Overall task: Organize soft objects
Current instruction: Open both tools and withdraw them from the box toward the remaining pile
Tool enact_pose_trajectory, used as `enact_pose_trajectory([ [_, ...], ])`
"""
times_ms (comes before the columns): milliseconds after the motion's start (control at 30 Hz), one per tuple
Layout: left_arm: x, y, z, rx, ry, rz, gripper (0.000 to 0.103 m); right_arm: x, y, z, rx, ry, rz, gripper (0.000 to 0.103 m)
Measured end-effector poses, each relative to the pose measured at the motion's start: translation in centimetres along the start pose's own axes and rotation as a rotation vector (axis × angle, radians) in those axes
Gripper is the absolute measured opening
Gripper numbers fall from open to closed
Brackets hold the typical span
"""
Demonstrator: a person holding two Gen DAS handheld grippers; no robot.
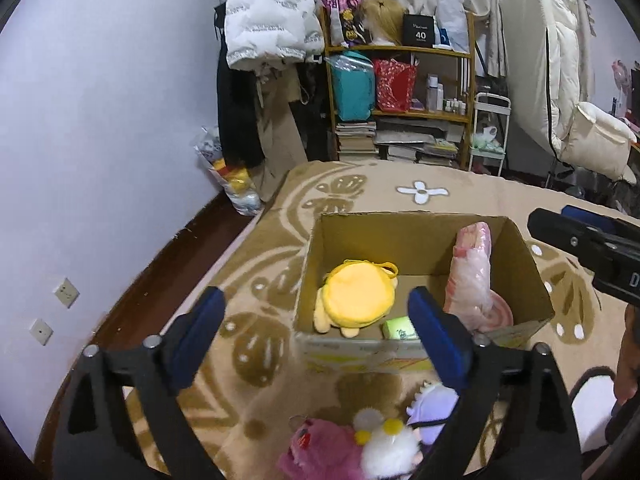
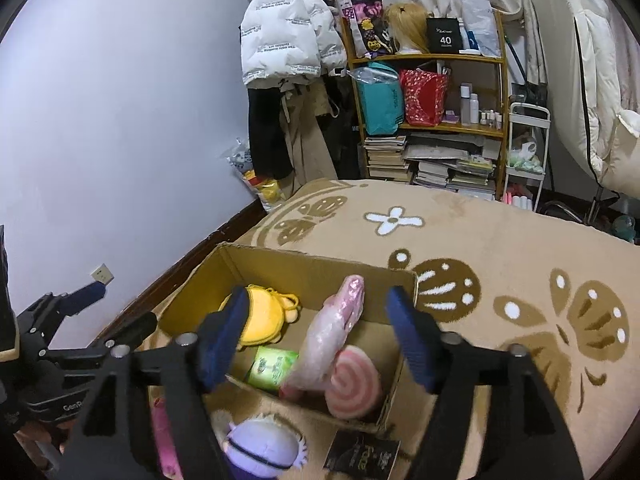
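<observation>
An open cardboard box (image 1: 424, 240) is sitting on a tan blanket (image 1: 460, 196) patterned with brown butterflies and a white flower.

Inside the box:
- A yellow plush (image 1: 356, 298) is lying at the left side, on the floor of the box.
- A long pink plush (image 1: 472, 276) is leaning against the right wall, its tip reaching up near the rim.
- A pink spiral disc (image 2: 354, 384) is resting at the near right corner, touching the base of the pink plush.
- A green pack (image 2: 272, 366) is lying at the near wall, between the yellow plush and the pink plush.

Outside the box, on the blanket just near of it:
- A magenta plush (image 1: 316, 448), a white plush (image 1: 386, 444) and a purple plush (image 1: 434, 404) are lying bunched together, touching one another.
- A black card (image 2: 362, 454) is lying right of the purple plush.

Grippers:
- The left gripper (image 1: 316, 336) is hovering over the near left edge of the box. Its jaws are standing wide apart, with nothing between the blue pads.
- The right gripper (image 2: 316, 336) is hovering over the near right part of the box. Its jaws are also standing wide apart; the pink plush is showing between them, but the pads are not pressing on it.

Far of the blanket, a shelf (image 1: 404, 50) is standing beside a hanging white jacket (image 1: 272, 12).
</observation>
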State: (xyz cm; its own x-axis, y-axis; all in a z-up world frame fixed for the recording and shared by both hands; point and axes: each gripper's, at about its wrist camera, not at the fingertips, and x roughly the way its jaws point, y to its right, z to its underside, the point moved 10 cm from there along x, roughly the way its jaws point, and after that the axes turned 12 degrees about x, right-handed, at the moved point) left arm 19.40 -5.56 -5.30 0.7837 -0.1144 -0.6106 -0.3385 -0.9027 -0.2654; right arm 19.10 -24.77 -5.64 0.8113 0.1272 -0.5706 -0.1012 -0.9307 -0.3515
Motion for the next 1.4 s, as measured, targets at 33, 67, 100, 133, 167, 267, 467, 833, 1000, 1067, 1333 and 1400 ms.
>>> enact_pose_trajectory([
  [33,-0.4,-0.1,0.2,-0.001,-0.002,-0.003,0.094,-0.4,-0.1,0.1,0.002,-0.002,-0.004,0.088],
  [67,-0.8,-0.2,0.3,-0.005,-0.003,-0.007,0.095,-0.7,-0.2,0.2,0.003,-0.003,-0.002,0.092],
  [100,-1.2,-0.4,0.6,-0.010,-0.006,-0.011,0.097,-1.0,-0.3,0.3,-0.001,-0.005,0.004,0.093],
  [133,-1.5,-0.5,0.8,-0.014,-0.006,-0.015,0.097,-1.4,-0.4,0.5,-0.007,-0.007,0.012,0.093],
  [167,-1.9,-0.7,1.0,-0.021,-0.005,-0.019,0.099,-1.6,-0.5,0.7,-0.011,-0.007,0.017,0.095],
  [267,-2.9,-1.0,1.5,-0.040,-0.001,-0.021,0.100,-2.5,-0.8,1.6,-0.028,-0.020,0.031,0.099],
  [467,-4.2,-1.2,3.5,-0.059,-0.029,-0.021,0.101,-4.0,-0.7,3.2,-0.034,-0.042,0.043,0.099],
  [833,-3.6,-1.3,7.7,-0.084,-0.123,-0.022,0.101,-4.2,1.0,7.2,-0.003,-0.101,0.083,0.100],
  [1000,-2.1,-1.5,9.0,-0.087,-0.179,-0.026,0.101,-2.9,1.9,8.6,0.006,-0.136,0.105,0.099],
  [1067,-1.5,-1.4,9.6,-0.085,-0.206,-0.025,0.101,-2.2,2.3,9.2,0.010,-0.151,0.116,0.099],
  [1333,1.0,-0.2,11.4,-0.038,-0.296,-0.026,0.101,1.0,3.1,11.2,0.041,-0.224,0.122,0.099],
  [1400,1.5,0.1,11.8,-0.022,-0.322,-0.017,0.101,1.7,3.3,11.6,0.039,-0.236,0.132,0.099],
])
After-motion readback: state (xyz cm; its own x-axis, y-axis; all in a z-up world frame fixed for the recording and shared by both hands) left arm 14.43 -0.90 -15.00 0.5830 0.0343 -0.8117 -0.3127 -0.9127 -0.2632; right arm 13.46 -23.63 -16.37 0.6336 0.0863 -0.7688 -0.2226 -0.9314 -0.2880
